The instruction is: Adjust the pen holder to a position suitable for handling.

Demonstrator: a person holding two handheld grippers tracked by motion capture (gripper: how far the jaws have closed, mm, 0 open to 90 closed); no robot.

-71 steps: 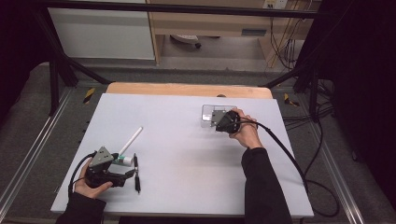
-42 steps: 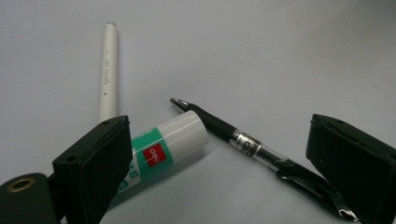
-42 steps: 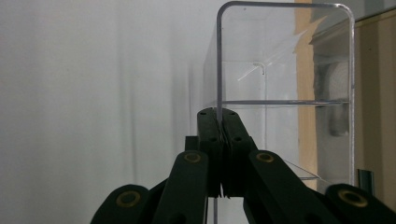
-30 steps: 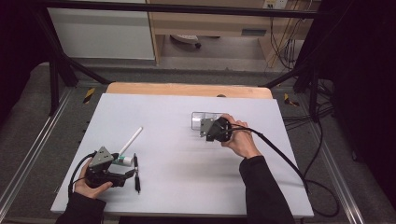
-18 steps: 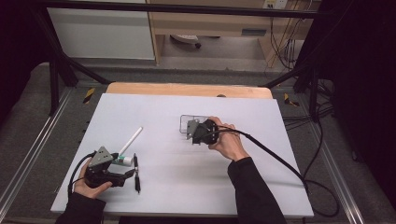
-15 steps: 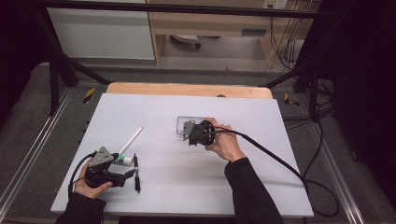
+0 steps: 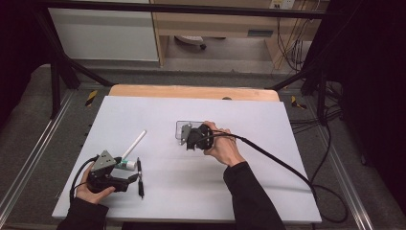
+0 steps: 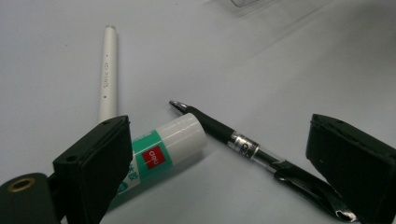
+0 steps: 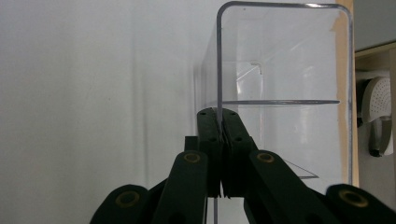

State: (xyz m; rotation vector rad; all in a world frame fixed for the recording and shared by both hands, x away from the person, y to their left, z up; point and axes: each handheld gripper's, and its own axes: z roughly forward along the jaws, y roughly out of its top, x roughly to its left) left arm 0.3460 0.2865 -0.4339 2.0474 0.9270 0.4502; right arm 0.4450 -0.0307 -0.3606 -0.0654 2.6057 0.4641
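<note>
Clear rectangular plastic box (image 9: 280,93) pinched by its near wall in closed right hand-held gripper (image 9: 219,116); left hand-held gripper (image 8: 219,154) open beside glue stick (image 8: 163,149).

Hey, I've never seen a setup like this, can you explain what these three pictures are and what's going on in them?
No robot here: a person at a white table holds a hand-operated gripper in each hand. The high view looks down from above; the other two pictures come from small cameras riding on each gripper, looking along its black jaws.

The left gripper rests near the table's front corner with its jaws wide open. Between and ahead of them lie a glue stick, a black pen and a white stick, none of them held.

The right gripper has its jaws shut on the thin wall of a clear plastic box near the middle of the table.
</note>
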